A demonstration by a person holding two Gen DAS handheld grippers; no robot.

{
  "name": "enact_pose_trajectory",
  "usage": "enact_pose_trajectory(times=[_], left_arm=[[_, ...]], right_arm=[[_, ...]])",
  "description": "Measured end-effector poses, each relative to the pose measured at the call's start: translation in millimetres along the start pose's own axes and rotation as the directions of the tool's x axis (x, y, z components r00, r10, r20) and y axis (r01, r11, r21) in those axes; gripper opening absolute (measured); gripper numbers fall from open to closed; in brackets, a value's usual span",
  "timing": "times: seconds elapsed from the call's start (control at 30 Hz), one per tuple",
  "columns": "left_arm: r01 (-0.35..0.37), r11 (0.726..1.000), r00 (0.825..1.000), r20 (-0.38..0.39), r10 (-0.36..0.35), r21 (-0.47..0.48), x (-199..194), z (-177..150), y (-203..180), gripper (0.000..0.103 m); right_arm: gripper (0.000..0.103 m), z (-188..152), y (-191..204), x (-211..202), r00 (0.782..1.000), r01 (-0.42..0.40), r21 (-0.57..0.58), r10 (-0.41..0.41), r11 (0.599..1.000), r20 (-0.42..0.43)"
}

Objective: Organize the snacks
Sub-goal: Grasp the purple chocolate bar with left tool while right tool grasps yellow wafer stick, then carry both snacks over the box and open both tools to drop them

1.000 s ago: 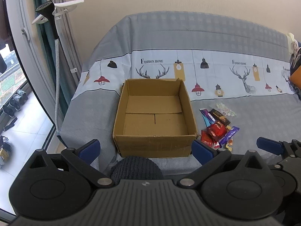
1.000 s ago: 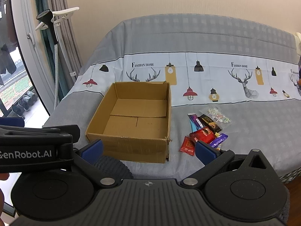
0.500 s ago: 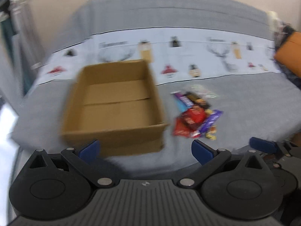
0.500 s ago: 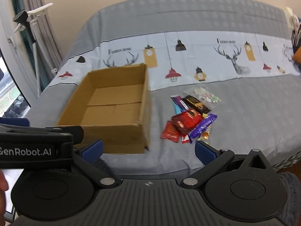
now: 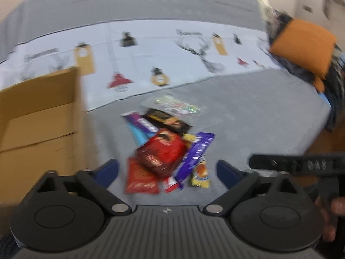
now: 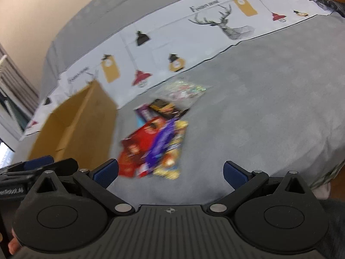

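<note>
The left gripper (image 5: pixel 167 170) has spread jaws that have just been closing a little, nothing between the pads; the right gripper (image 6: pixel 170 172) stands wide, its jaws bare too; both hang above the near end of the snack pile (image 5: pixel 168 151) on the grey bedspread (image 5: pixel 248 112); a red pack (image 5: pixel 161 153) lies on top, a purple bar (image 5: pixel 195 155) beside it, a yellow pouch (image 6: pixel 170 157) at the near edge, a clear sweet bag (image 5: pixel 172 105) at the far end; the cardboard box (image 5: pixel 38 116) sits open just left of the pile; beyond, the deer-print band (image 6: pixel 226 26); far right, an orange cushion (image 5: pixel 301 47); both views are blurred.
</note>
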State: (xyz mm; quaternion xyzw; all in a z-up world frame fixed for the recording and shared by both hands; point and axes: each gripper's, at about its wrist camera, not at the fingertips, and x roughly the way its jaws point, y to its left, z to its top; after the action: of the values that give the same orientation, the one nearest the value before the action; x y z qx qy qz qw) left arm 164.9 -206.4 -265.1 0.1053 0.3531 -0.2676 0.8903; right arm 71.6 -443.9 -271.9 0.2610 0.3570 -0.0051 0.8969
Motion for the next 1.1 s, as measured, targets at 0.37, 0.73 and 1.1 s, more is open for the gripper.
enact_pose_trajectory(times=[0.37,0.73,1.1], left_arm=[[0.16,0.987,0.981,-0.115,-0.158,0.004,135,-6,-2,0.035],[0.179,0.981,0.975,-0.121,-0.187,-0.079,137,-7,13,0.016],[0.209,0.975,0.96,-0.176,-0.219,-0.077,136,-16,-8,0.026]], right_arm=[[0.036,28,-14,96,0.966,-0.12,-0.042,0.107,0.992,-0.237],[0.021,31,-7,127,0.965,-0.113,0.006,0.112,0.994,-0.238],[0.017,30,-31,87,0.99,0.054,-0.103,-0.066,0.993,-0.123]])
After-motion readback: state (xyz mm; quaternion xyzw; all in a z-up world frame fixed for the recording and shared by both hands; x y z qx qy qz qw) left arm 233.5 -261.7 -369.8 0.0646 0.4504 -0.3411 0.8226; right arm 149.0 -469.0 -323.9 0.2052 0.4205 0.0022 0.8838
